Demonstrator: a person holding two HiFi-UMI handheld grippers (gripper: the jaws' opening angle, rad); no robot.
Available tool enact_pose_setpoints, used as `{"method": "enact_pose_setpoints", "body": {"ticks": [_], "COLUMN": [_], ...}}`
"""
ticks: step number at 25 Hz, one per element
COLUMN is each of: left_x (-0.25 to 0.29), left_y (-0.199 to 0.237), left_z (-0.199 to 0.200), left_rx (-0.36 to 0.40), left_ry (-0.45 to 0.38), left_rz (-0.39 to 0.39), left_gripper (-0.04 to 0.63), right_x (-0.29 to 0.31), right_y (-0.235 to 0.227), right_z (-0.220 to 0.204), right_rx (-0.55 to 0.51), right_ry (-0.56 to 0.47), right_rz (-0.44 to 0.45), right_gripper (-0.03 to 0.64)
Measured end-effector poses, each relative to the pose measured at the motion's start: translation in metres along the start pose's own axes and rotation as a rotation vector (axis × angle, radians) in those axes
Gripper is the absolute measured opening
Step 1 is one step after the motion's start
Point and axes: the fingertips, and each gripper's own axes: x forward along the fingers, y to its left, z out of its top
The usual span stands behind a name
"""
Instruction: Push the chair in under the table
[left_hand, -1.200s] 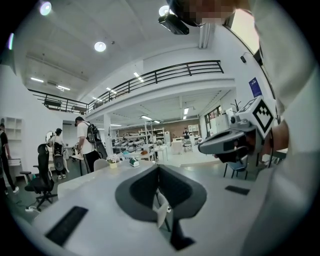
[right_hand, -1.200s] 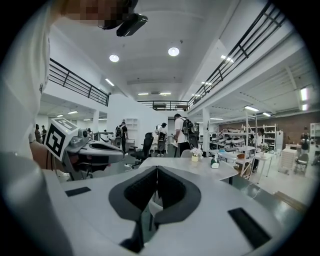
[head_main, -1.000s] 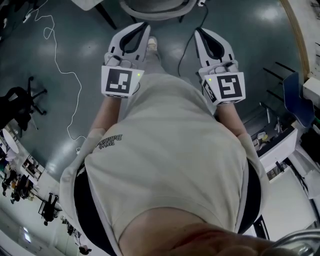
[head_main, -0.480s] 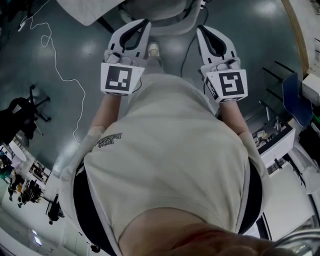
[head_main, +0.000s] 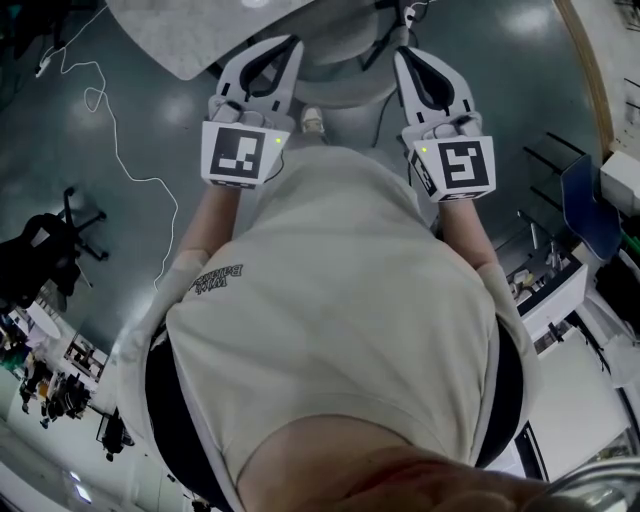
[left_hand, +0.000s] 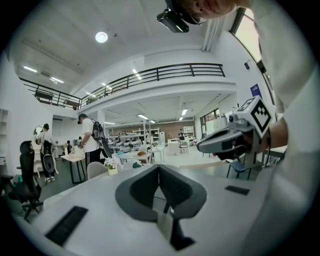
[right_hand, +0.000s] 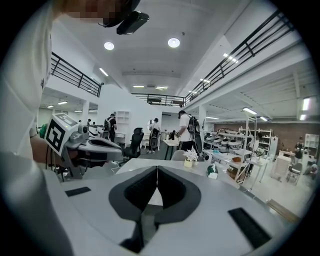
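Head view gives us the chair (head_main: 345, 80) dead ahead, its back lying crosswise between the left gripper (head_main: 283, 50) and right gripper (head_main: 403, 58), equally near, jaws pressed together on nothing, the table (head_main: 170, 35) just beyond.

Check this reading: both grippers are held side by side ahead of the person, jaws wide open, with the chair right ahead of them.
Wrong on the jaws. The left gripper and the right gripper are each shut, tips meeting with nothing between, as each gripper view shows. The rest holds: they are side by side, with the chair right ahead of them.
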Motion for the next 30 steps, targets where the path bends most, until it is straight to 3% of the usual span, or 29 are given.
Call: {"method": "enact_pose_setpoints", "body": {"ticks": [2,9,14,27,30], "left_x": [0.001,0.000,0.003,0.013,0.015], "left_y": [0.008,0.027,0.020,0.007,0.003], "left_z": [0.000,-0.002,-0.011,0.004,0.004], "left_rx": [0.011,-0.091,-0.050,-0.098,-0.048], "left_ry": [0.000,-0.019,0.010,0.024,0.057], "left_rz": [-0.005,0.033,0.024,0.122,0.114], "left_gripper": [0.011,0.011,0.011,0.011,0.012], "right_x": [0.007,0.024,0.025,0.023,0.022], "right_y": [0.000,0.004,-0.001,-0.020,-0.020], "right_z": [0.003,0.007,0.005,0.000,-0.008], "right_rx": [-0.007,-0.027,-0.027,-0.026,-0.044], "right_ry": [0.000,0.010,0.014,-0.012,0.034], "right_rz": [-0.003,0.005,0.026,0.156,0.214], "right_gripper": [0.011,0.011,0.011,0.011,0.011]}}
